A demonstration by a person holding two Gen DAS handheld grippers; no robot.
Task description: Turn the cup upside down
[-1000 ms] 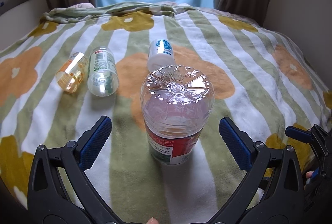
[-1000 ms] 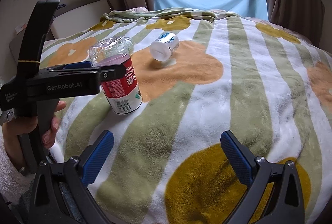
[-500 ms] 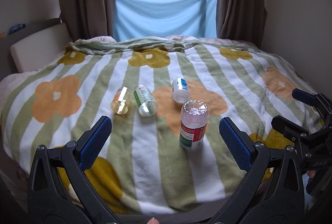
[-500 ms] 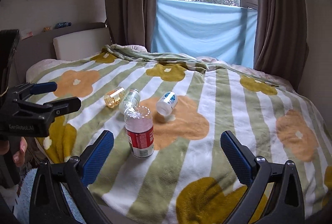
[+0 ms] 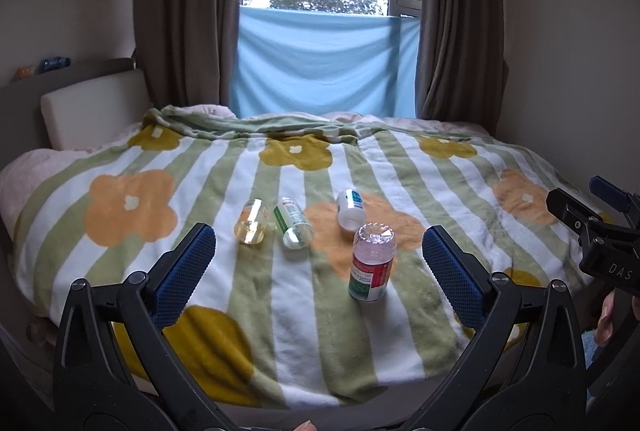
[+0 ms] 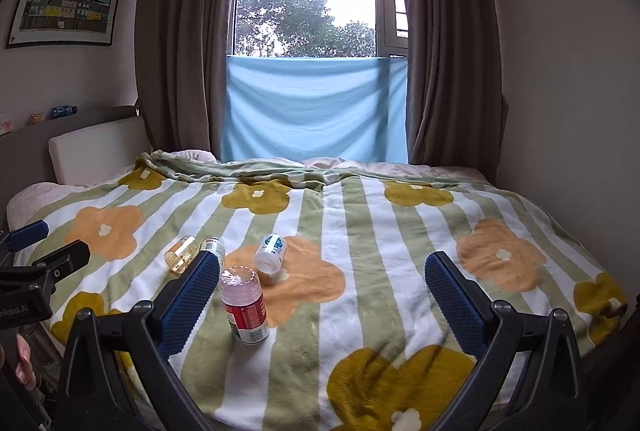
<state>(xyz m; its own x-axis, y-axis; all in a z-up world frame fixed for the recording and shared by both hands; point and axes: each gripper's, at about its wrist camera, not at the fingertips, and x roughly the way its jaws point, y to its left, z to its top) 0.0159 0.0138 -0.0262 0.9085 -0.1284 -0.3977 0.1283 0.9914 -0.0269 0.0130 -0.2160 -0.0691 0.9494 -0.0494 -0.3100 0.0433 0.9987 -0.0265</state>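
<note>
Cup (image 5: 372, 263) with a red label stood upside down on the striped blanket (image 5: 256, 311) at centre frame; left gripper (image 5: 320, 271) and right gripper (image 6: 320, 295) gaped empty.

The cup (image 5: 373, 260) is clear, glossy plastic with a shiny red-and-green printed label. Beside the cup, three small bottles (image 5: 293, 221) look like smooth plastic too. The blanket (image 5: 400, 331) under the cup is soft, matt fleece. The left gripper (image 5: 318, 273) is matt black plastic with ribbed blue pads (image 5: 184, 273).
</note>
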